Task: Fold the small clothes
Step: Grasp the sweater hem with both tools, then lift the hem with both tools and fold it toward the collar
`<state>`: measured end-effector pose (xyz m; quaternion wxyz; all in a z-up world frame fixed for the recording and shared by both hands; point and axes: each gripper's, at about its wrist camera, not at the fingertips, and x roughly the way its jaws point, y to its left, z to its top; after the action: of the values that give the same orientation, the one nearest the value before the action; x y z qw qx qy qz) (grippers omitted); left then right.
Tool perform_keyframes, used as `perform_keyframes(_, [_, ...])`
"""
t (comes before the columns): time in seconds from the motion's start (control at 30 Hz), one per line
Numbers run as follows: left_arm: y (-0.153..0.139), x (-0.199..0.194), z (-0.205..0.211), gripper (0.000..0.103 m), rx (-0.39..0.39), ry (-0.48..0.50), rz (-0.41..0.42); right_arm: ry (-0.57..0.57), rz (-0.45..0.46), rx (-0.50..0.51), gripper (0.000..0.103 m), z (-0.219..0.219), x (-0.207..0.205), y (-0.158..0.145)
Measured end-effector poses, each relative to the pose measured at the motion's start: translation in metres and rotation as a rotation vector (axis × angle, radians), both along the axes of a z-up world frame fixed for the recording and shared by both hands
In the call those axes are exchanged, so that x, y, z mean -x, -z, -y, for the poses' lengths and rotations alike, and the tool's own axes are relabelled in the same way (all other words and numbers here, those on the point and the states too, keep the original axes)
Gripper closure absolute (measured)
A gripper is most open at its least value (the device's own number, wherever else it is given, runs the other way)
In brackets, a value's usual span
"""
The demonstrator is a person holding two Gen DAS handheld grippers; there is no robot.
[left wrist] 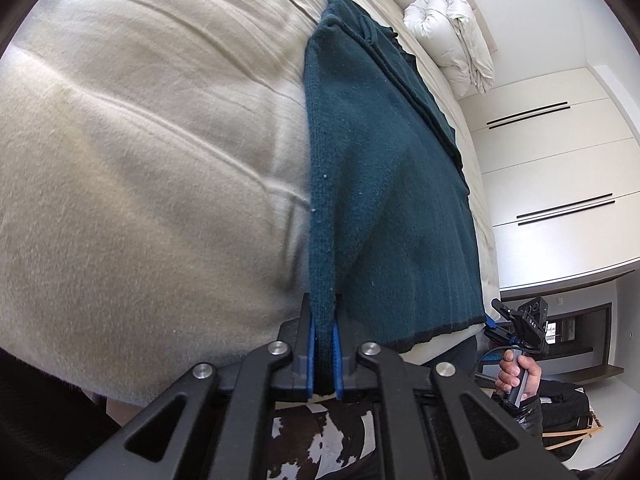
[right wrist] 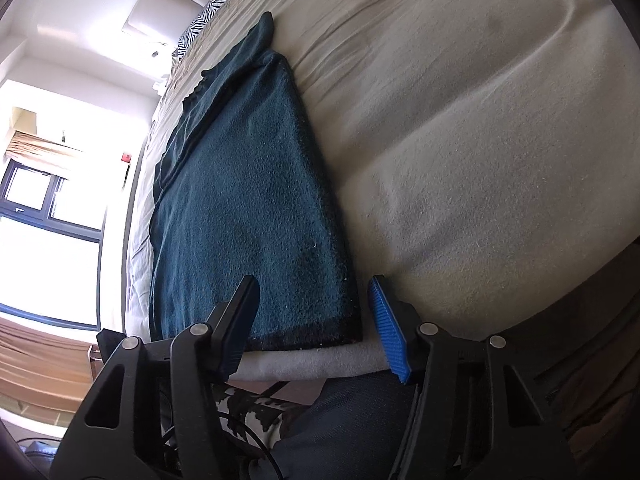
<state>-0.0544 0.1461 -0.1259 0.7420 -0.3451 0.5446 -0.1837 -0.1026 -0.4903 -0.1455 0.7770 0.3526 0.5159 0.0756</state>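
Bedroom scene, seen along both of my claws: a dark teal knitted garment with a black hem band (left wrist: pixel 384 184) lies stretched out lengthwise on a bed covered in a beige, creased blanket (left wrist: pixel 140 140), its hem at the bed's near edge. My left claw (left wrist: pixel 324 354) is clenched on the garment's near corner, a raised fold of the knit pinched between its blue pads (left wrist: pixel 311 354) and running away from me as a ridge. My right claw (right wrist: pixel 316 326) stands parted at the other near corner of the hem, one black finger (right wrist: pixel 240 320) resting over the teal knit and the blue ribbed pad (right wrist: pixel 386 328) just outside the garment's side edge, above the blanket; neither pad presses the cloth. In the left wrist view my right hand (left wrist: pixel 516 376) grips its black handle beyond the hem. A rolled white duvet (left wrist: pixel 452 40) sits at the far end of the bed, with white cupboard doors (left wrist: pixel 560 168) behind it. The right wrist view shows a zebra-striped pillow (right wrist: pixel 208 20) near the headboard and a bright window (right wrist: pixel 52 208) to the side.
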Motion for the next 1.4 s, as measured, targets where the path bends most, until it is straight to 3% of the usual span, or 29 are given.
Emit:
perform_keyframes(0.1, [0.001,-0.001,-0.001,0.095,-0.001,0.000,0.000,-0.013,-0.010,-0.043,0.050,0.003,-0.005,0.007])
perform_keyframes(0.3, [0.000,0.000,-0.002,0.096,0.001,-0.004,0.002,-0.027,-0.036,-0.102,0.072,0.005,-0.011,0.021])
perform_keyframes(0.4, [-0.001,0.001,-0.002,0.096,-0.002,-0.005,0.006,-0.029,-0.041,-0.086,0.095,0.001,-0.011,0.024])
perform_keyframes(0.83, [-0.016,0.006,-0.012,0.097,0.015,-0.025,0.067,0.034,0.067,-0.044,0.098,0.000,0.012,-0.001])
perform_keyframes(1.1, [-0.028,0.005,-0.017,0.097,0.073,-0.032,0.106,0.034,0.121,-0.099,0.098,-0.008,0.009,-0.015])
perform_keyframes(1.4, [-0.052,-0.018,-0.023,0.097,0.216,-0.089,0.148,0.064,0.222,-0.200,0.098,-0.010,-0.018,-0.043])
